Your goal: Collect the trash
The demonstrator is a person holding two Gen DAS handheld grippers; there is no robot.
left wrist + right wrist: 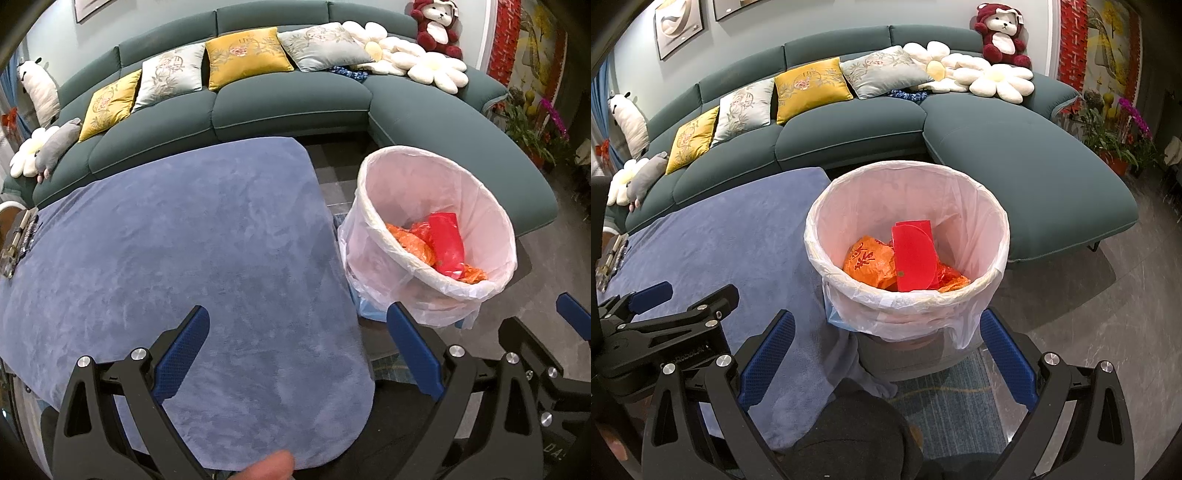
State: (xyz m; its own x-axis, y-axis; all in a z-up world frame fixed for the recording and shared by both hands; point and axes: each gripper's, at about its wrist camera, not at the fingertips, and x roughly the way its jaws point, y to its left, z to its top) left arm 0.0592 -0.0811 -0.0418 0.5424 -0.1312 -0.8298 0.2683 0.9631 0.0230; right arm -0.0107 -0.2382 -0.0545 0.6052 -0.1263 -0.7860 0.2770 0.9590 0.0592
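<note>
A white bin with a translucent liner (436, 225) (908, 236) stands on the floor beside the table. Inside lie a red envelope (914, 258) (447, 243) and crumpled orange plastic wrappers (866, 260) (410, 242). My left gripper (299, 354) is open and empty, low over the near end of the blue cloth (184, 251) on the table. My right gripper (886, 354) is open and empty, just in front of the bin and below its rim. The right gripper also shows at the right edge of the left wrist view (535, 332), and the left gripper at the left of the right wrist view (665, 306).
A green sectional sofa (288, 99) (849, 133) with cushions and plush toys curves behind the table and bin. A metal object (18, 243) lies at the table's far left edge. Potted flowers (1115, 136) stand at the right. A patterned rug (953, 398) covers the floor below the bin.
</note>
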